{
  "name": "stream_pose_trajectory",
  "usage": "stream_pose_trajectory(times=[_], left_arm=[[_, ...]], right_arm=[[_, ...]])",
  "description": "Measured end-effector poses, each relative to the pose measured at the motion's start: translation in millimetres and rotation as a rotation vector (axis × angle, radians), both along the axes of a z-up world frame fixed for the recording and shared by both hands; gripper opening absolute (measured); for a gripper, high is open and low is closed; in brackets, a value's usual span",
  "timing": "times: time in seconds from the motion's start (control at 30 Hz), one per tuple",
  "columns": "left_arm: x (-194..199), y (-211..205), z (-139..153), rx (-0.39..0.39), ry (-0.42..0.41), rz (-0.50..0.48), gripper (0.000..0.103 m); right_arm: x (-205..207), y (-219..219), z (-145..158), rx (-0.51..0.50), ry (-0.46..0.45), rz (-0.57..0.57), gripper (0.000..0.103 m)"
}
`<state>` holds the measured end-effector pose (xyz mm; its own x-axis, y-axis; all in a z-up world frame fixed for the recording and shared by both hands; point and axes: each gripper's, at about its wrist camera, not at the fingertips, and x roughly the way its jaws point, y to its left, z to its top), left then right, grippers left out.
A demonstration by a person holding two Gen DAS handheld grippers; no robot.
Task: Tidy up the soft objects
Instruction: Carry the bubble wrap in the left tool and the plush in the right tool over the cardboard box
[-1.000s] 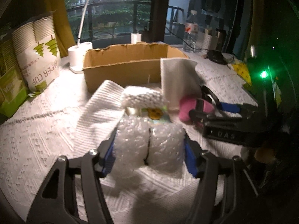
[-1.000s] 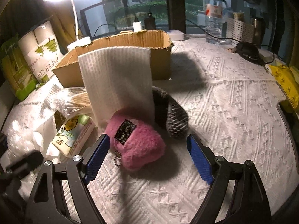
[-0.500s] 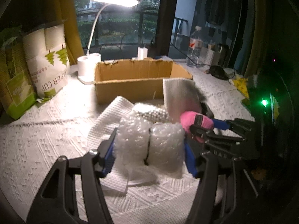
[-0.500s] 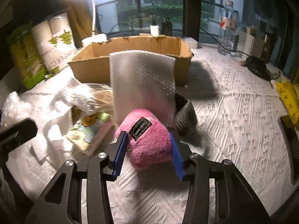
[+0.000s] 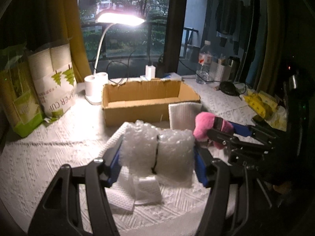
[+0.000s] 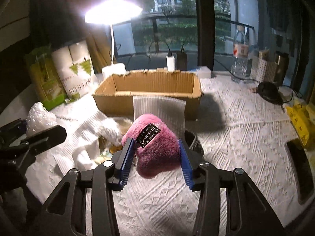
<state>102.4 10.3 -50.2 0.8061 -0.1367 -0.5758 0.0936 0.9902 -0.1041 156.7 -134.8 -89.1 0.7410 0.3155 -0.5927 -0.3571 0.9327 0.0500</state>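
Your worktop (image 6: 246, 129), under its white embossed cover, lies bare to the right of the cardboard box (image 6: 149, 90), out to the yellow packets (image 6: 299, 118) at its right edge. The box stands open-topped, a white foam sheet (image 6: 159, 108) leaning on its near wall. Your left gripper (image 5: 157, 153) has its fingers clamped on a bubble-wrap bundle (image 5: 157, 147), held above the white towel (image 5: 114, 139). Your right gripper (image 6: 155, 153) has just closed; its blue fingers (image 6: 127, 157) press the pink plush toy (image 6: 155, 147), in front of the foam sheet.
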Motion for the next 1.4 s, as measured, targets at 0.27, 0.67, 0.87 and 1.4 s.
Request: stream_pose_trajectory(times=[0.27,0.67,0.87,1.4], left_arm=[[13.3,4.7,15.7,-0.009,-0.031,0.032,0.062],[37.9,3.3,35.1,0.013,-0.061,0.049,0.062],[53.5,7.4,40.9,0.031,-0.075,0.088,0.063],[94.6,13.2,64.0,0.008,-0.158,0.102,0.063]], right_arm=[[8.5,-7.9,21.0,0.030,-0.046,0.011,0.047],[37.2,-19.1,46.5,0.053,-0.110,0.015,0.047],[51.0,-23.0,52.2,0.066,-0.124,0.022,0.047],[91.0,-32.7,60.6,0.077,-0.163,0.018,0.047]])
